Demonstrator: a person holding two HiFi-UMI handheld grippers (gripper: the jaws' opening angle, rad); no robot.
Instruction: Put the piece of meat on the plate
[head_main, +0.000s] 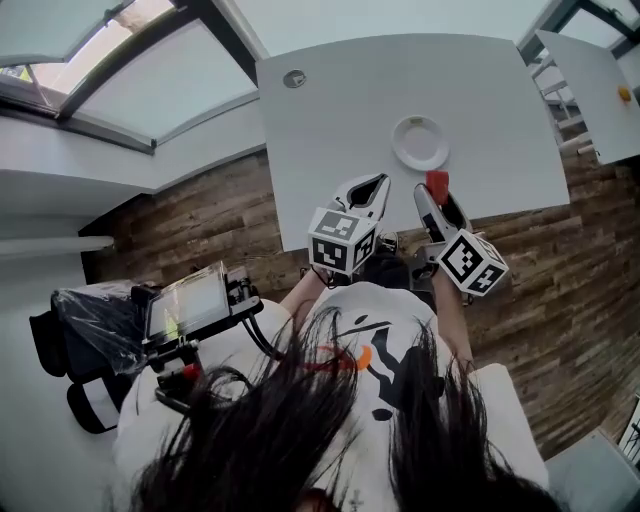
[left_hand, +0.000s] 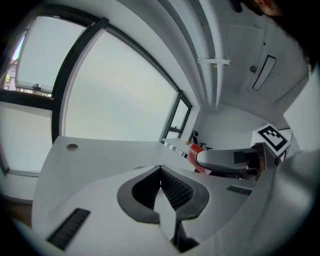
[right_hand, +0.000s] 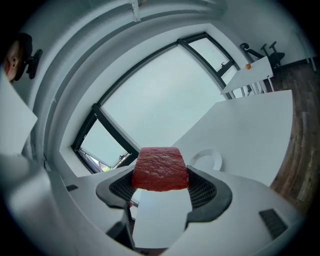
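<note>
- R claw (right_hand: 160, 184) grips the meat (right_hand: 159, 167): a red, bumpy block squeezed between its black ridged pads.
- Plate (right_hand: 207, 161): round, white, smooth, on the white table (right_hand: 250, 130), near the meat.
- L claw (left_hand: 160, 171) pinched shut, holds nothing.

right tool (right_hand: 161, 186) gripping meat (right_hand: 160, 169), plate (right_hand: 207, 161) beyond

No legible text, numbers; coded square markers (head_main: 341, 240) on left hand-held gripper (head_main: 380, 181), right hand-held gripper (head_main: 437, 184).

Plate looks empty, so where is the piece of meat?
The piece of meat is clamped in the right gripper, above the near edge of the table, short of the plate.
</note>
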